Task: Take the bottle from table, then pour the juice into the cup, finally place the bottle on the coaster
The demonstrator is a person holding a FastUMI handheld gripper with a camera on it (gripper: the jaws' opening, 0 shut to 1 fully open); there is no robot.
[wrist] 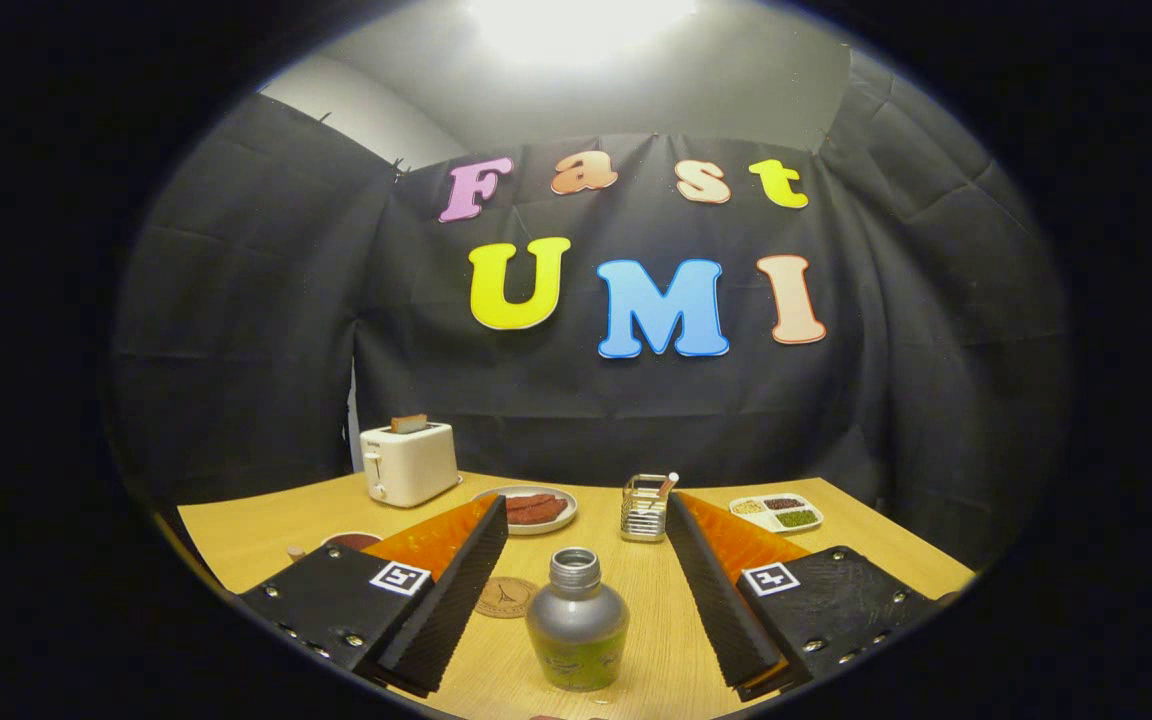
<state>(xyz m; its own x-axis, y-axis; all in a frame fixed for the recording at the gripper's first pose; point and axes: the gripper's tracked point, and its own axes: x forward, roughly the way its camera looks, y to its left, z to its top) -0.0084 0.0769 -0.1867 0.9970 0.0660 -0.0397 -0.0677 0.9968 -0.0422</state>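
Silver bottle (pixel 577 620) between spread claw (pixel 586 570) fingers, untouched

Your single camera rides on the gripper (pixel 586 590), low over the wooden table (pixel 836 545), and faces forward along both fingers (pixel 456 590) toward the booth's black back wall. It sits close: the bottle (pixel 577 622) stands between the spread fingers, near the lens. The fisheye lens also takes in the ceiling light.
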